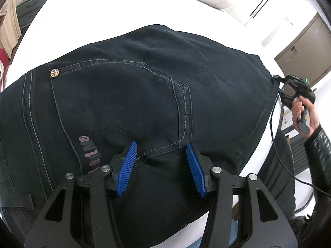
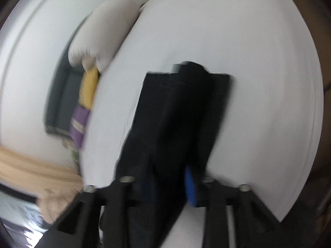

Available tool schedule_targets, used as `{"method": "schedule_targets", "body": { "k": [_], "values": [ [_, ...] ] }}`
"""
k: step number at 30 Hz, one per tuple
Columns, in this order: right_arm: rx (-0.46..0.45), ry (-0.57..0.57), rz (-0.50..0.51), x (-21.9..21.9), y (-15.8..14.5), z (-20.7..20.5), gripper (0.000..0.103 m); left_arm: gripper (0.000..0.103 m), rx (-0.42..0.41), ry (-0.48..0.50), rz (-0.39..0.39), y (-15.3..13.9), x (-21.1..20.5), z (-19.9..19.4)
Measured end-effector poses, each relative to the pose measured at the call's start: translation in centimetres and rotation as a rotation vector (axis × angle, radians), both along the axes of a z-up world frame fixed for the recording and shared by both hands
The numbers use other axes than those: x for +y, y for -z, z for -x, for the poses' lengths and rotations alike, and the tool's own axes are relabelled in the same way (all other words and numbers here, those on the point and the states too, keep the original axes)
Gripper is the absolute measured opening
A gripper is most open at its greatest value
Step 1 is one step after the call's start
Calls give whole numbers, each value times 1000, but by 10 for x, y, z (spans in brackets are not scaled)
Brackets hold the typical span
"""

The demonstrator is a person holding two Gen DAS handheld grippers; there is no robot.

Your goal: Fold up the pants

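Left wrist: pants [image 1: 157,86] edge nr bed [image 1: 128,10] rim.

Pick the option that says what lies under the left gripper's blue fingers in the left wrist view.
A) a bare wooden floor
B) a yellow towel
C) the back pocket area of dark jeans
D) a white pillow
C: the left gripper hangs with its jaws apart over the stitched back pocket of the dark jeans, which are spread on the white bed.
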State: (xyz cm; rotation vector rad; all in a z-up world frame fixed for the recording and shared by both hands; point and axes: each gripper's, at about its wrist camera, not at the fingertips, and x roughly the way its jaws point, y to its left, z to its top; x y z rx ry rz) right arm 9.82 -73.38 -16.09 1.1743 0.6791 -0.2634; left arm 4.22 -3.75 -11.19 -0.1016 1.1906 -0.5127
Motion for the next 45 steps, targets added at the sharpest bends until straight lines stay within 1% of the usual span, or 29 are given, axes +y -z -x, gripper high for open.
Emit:
{"method": "schedule_targets", "body": {
  "k": [1, 2, 3, 4, 6, 9, 10, 12, 13, 15, 16, 21, 22, 24, 27, 29, 31, 32, 33, 34, 35, 36, 37, 38, 39, 41, 43, 44, 45],
  "values": [
    [-26, 10, -7, 2, 0, 2, 53, 49, 2, -4, -3, 0, -1, 0],
    [-49, 11, -8, 2, -1, 0, 63, 49, 3, -7, -5, 0, -3, -1],
    [-68, 3, -5, 6, -3, -6, 69, 49, 3, -11, -8, -1, -6, -2],
    [-95, -3, -5, 6, -6, -12, 69, 49, 3, -13, -12, -1, -8, -2],
    [-128, 11, -32, -8, -5, -9, 69, 49, 3, -17, -15, 0, -10, -2],
    [-161, 103, -128, -24, 7, -2, 67, 49, 5, -18, -15, 0, -11, -1],
    [-179, 125, -144, -35, 9, 1, 66, 49, 5, -17, -14, 0, -12, -2],
    [-180, 141, -141, -47, 10, 3, 52, 49, 7, -17, -10, 0, -9, -2],
    [-175, 144, -142, -53, 12, 3, 47, 49, 8, -17, -8, 0, -8, -3],
    [-132, 132, -138, -60, 15, -2, 13, 49, 8, -16, -9, 0, -6, -3],
    [-102, 126, -127, -64, 17, -6, 8, 49, 8, -16, -9, 0, -6, -4],
    [-74, 139, -140, -80, 25, -1, 4, 49, 7, -17, -10, -1, -8, -5],
    [-66, 136, -136, -85, 30, 15, 3, 49, 7, -16, -11, -1, -9, -5],
    [-48, 137, -124, -86, 31, 17, 1, 49, 7, -16, -9, -2, -10, -6],
    [-37, 125, -95, -84, 25, 19, 2, 49, 4, -17, -4, -2, -10, -5],
    [-18, 88, -62, -87, 20, 19, 2, 49, 2, -19, 0, -2, -10, -5],
    [7, 52, -25, -90, 14, 14, 6, 49, 1, -21, 5, -1, -9, -4],
    [12, 52, 7, -91, 10, 16, 13, 49, 0, -23, 8, -1, -8, -4],
    [32, 76, 82, -92, -1, 20, 31, 49, -1, -25, 12, -1, -7, -4],
    [49, 118, 150, -96, -13, 26, 45, 49, -2, -26, 16, 0, -6, -3],
    [51, 178, 187, -101, -23, 35, 69, 49, -3, -28, 20, 0, -5, -3],
    [48, 228, 204, -105, -30, 44, 73, 49, -5, -29, 24, 1, -4, -3],
    [41, 240, 214, -107, -36, 49, 72, 49, -6, -31, 29, 1, -4, -2],
    [23, 207, 223, -106, -45, 49, 68, 49, -7, -32, 33, 1, -3, -2],
    [17, 166, 232, -102, -52, 44, 58, 49, -8, -35, 37, 1, -2, -2],
    [15, -28, 270, -78, -69, 21, 50, 49, -10, -39, 38, 2, -2, -1],
    [-6, -253, 308, -40, -84, -10, 49, 49, -12, -40, 36, 1, -3, -1],
    [1, -381, 318, -16, -88, -31, 49, 49, -12, -40, 36, 1, -3, -1],
    [20, -483, 324, 4, -88, -49, 49, 49, -13, -41, 37, 0, -3, 0]
  ]
}}
